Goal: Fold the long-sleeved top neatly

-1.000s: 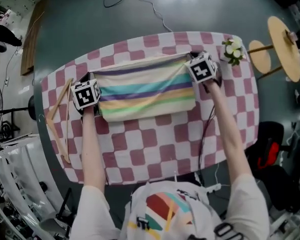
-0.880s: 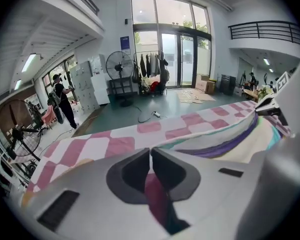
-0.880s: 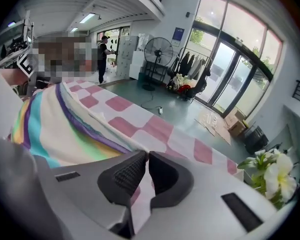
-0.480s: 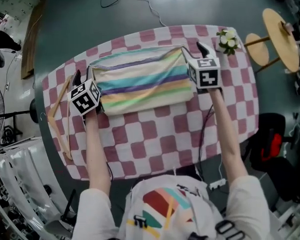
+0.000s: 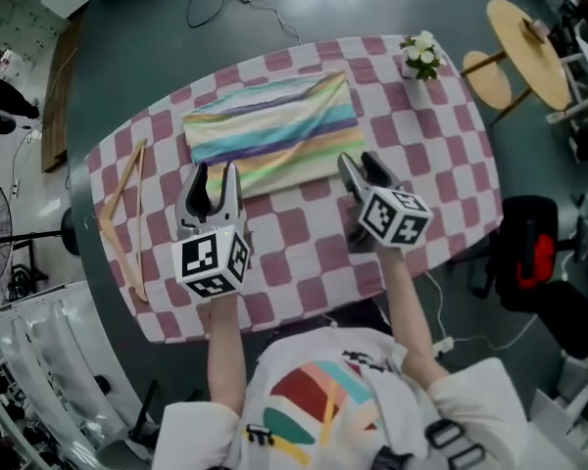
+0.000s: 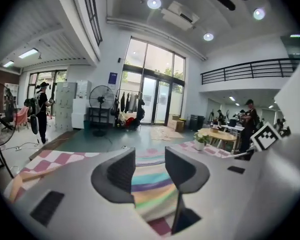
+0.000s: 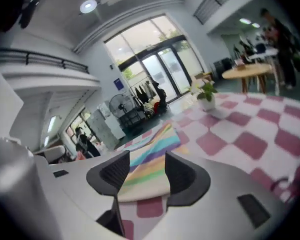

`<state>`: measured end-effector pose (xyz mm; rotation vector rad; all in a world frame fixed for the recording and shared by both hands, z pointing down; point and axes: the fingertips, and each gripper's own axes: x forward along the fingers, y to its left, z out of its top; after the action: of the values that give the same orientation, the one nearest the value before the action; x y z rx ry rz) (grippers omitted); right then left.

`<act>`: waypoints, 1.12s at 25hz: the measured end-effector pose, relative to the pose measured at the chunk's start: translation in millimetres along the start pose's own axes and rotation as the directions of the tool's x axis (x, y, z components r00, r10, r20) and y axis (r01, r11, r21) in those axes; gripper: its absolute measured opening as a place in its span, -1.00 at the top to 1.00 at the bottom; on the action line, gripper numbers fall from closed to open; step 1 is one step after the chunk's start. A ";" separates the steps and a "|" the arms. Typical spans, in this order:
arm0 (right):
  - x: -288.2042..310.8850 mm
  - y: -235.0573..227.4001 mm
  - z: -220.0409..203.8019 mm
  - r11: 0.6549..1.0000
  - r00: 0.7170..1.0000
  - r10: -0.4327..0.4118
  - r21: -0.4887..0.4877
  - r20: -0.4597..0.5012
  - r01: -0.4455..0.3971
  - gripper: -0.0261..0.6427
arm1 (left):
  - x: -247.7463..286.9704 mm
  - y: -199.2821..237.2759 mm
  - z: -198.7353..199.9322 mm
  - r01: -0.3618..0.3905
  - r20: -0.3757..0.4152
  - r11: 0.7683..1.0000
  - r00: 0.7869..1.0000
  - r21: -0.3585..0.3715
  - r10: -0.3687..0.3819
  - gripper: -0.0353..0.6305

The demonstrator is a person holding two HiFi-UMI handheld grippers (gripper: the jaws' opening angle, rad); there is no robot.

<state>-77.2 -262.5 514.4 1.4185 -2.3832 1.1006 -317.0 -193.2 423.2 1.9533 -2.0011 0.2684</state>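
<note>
Folding seems done: top (image 5: 270, 135) lies in a tidy rectangle; left gripper (image 5: 216, 176) and right gripper (image 5: 361, 167), jaws just opened, hold nothing.

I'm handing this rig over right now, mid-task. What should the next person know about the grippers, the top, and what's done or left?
Left gripper: open, jaws just opened, nothing gripped, hovering by the near left corner of the top.
Right gripper: open, jaws just opened, nothing gripped, hovering by its near right corner.
Top: a folded striped rectangle, flat on the far part of the table.
Done: the fold looks complete.
Left: probably only tidying the edges.
</note>
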 end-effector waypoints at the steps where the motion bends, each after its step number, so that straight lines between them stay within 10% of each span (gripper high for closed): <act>1: -3.6 -3.7 -13.3 0.995 1.000 0.003 0.101 0.001 -0.003 0.28 | -7.1 -12.4 -5.4 0.024 -0.003 1.000 1.000 0.001 -0.024 0.38; 11: 18.4 -41.3 -93.1 0.823 0.996 -0.034 0.563 -0.086 0.077 0.28 | -21.6 -44.8 -58.9 0.080 -0.118 0.996 0.989 -0.036 -0.084 0.38; 23: 52.0 -63.2 -76.6 0.735 0.992 -0.100 0.667 -0.072 0.122 0.67 | 9.6 -48.6 -84.3 0.107 -0.213 0.992 0.970 -0.073 -0.120 0.38; 28: 51.3 -72.7 -73.2 0.638 0.985 -0.166 0.758 -0.041 0.139 0.85 | 13.4 -55.8 -90.3 0.117 -0.235 0.990 0.963 -0.078 -0.132 0.38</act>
<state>-62.1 -270.3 628.3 1.8060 -1.7856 2.1979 -252.2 -175.6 506.5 1.8982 -1.7076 0.3847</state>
